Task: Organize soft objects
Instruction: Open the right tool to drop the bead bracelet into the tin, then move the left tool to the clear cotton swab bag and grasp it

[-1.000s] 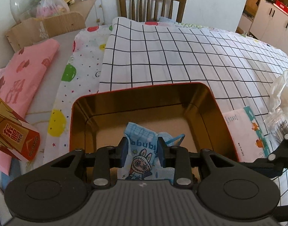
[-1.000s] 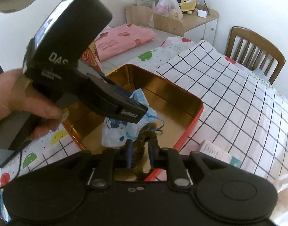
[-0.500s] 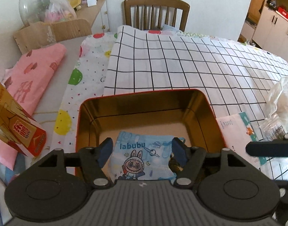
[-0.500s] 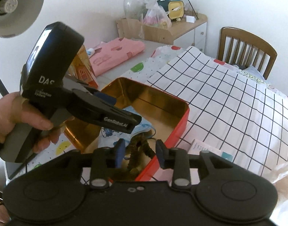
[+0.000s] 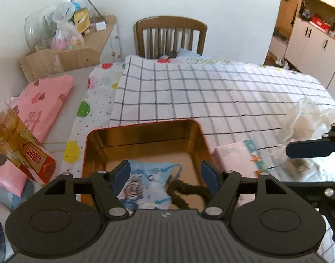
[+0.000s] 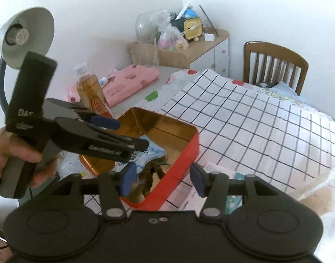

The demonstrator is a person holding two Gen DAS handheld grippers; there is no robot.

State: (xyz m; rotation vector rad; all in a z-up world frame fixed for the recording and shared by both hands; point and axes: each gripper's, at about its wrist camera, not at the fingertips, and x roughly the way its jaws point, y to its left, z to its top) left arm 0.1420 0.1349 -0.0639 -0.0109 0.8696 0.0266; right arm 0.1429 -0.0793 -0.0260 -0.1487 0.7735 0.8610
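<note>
The left gripper (image 5: 165, 180) is hovering over the near end of the tin box (image 5: 189, 135), its blue-padded fingers (image 5: 121, 174) standing wide apart and gripping nothing. Inside the box, on its gold floor, a light blue cartoon-printed face mask (image 5: 145, 184) is lying flat, and a dark brown fuzzy hair tie (image 5: 185, 194) is resting on the mask's right edge, beside its blue ear loop.

The right gripper (image 6: 162, 178) is hanging over the red near corner of the box (image 6: 185, 151), with its fingers (image 6: 129, 177) also spread wide and holding nothing. In the right wrist view the hair tie (image 6: 151, 174) is showing just past the left finger, inside the box next to the mask (image 6: 153, 153). The person's left hand (image 6: 16, 160) is wrapping the handle of the other gripper at the left of that view.

The box is sitting on a surface covered by a white cloth with a black grid (image 5: 211, 92), with a polka-dot cloth (image 5: 90, 109) under it. A printed paper packet (image 5: 235, 160) is lying just right of the box, a crumpled clear plastic bag (image 5: 307, 118) beyond it. Left of the box, an amber bottle with an orange label (image 5: 18, 144) is standing near a folded pink cloth (image 5: 42, 100). A wooden chair (image 5: 170, 37) is standing at the far edge.
</note>
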